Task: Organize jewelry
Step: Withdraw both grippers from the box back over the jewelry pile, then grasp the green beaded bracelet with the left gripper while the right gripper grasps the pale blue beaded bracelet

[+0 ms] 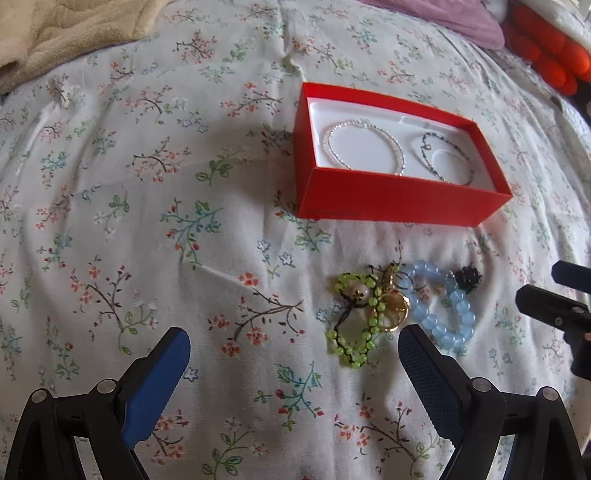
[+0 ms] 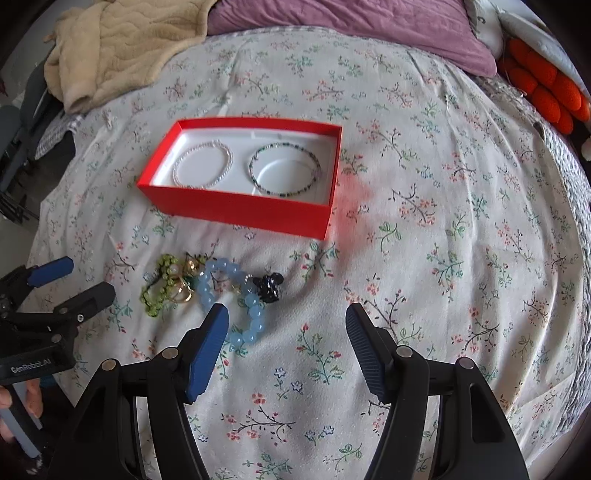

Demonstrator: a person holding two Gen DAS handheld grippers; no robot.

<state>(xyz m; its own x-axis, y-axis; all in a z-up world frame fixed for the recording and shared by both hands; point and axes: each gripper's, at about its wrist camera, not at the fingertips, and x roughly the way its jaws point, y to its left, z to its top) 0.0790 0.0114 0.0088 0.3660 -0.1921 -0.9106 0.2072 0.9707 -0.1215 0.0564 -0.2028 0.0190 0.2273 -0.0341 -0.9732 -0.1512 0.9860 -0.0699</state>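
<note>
A red box (image 1: 388,206) (image 2: 240,210) lies on the floral bedspread, holding a white bead bracelet (image 1: 364,147) (image 2: 202,164) and a dark bead bracelet (image 1: 443,157) (image 2: 284,170). In front of it sits a tangle: a green bead bracelet (image 1: 354,325) (image 2: 157,295), a gold ring (image 1: 395,314) (image 2: 183,293), a blue bead bracelet (image 1: 443,310) (image 2: 240,299) and a small black piece (image 1: 467,280) (image 2: 269,288). My left gripper (image 1: 293,345) (image 2: 90,277) is open over bare cloth, the green bracelet near its right finger. My right gripper (image 2: 286,321) (image 1: 537,282) is open, the blue beads beside its left finger.
A beige blanket (image 2: 122,48) is heaped at the far left of the bed. A purple pillow (image 2: 351,26) and an orange knobbly cushion (image 2: 546,88) lie at the far right. A hand (image 2: 22,402) holds the left gripper's handle at the bed's left edge.
</note>
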